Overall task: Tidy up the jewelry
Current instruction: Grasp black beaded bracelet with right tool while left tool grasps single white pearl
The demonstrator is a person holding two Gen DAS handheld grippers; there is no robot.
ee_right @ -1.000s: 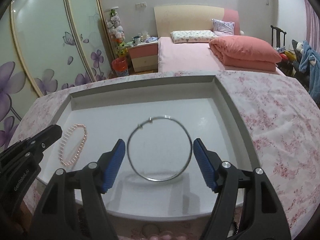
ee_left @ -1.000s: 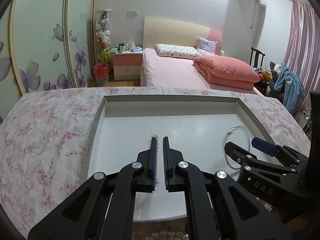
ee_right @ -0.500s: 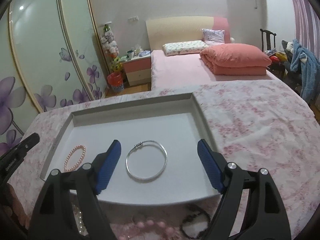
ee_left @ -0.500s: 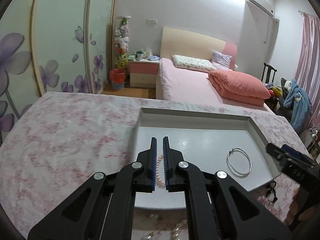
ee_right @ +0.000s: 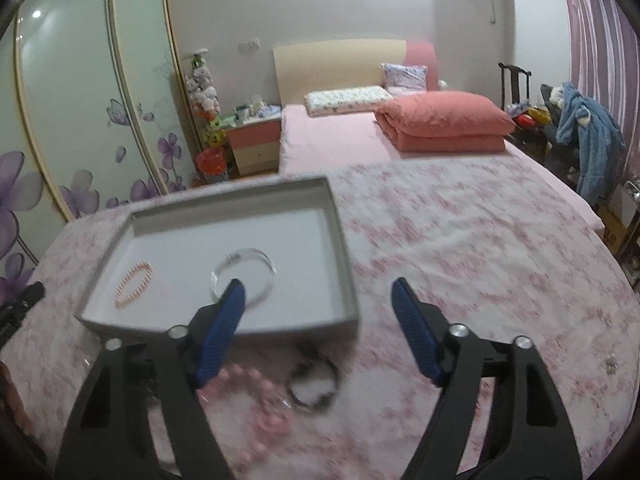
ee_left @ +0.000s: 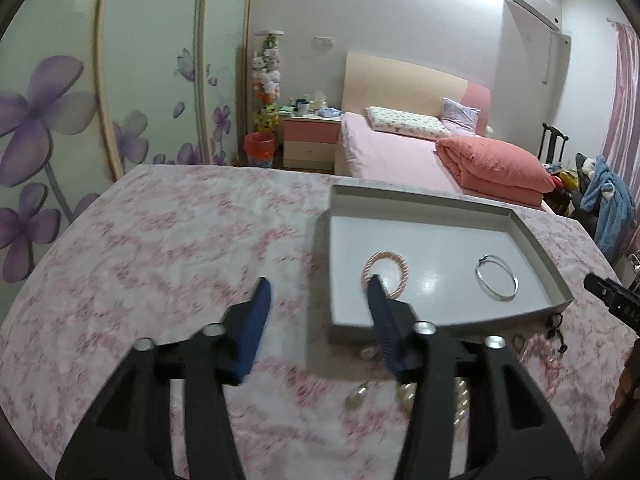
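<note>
Pearl bracelet (ee_left: 385, 272): lies flat in the near left part of the tray; the left tongs' right finger hides its near edge in the left view.
Silver bangle (ee_left: 497, 283): flat in the tray, right of the pearl bracelet and well apart from it; in the right view the right tongs' left finger covers its near rim.
Tray (ee_left: 420, 200): shallow, grey-walled with a white floor, on the worktop; only these two pieces lie in it.
Loose pieces: on the cloth just near of the tray lie a pink bead string (ee_right: 260, 396), a dark bracelet (ee_right: 314, 380) to its right, and white pearls (ee_left: 460, 394) partly hidden behind the left tongs; all blurred.
Left tongs (ee_left: 318, 292): released and opening, nothing between the fingers; held above the cloth at the tray's near left corner.
Right tongs (ee_right: 318, 294): released, fingers wide but closing, nothing between them; held above the tray's near right corner.
Worktop (ee_left: 160, 240): covered with a pink floral cloth.
Far side: a pink bed (ee_right: 340, 140) with a folded quilt.
</note>
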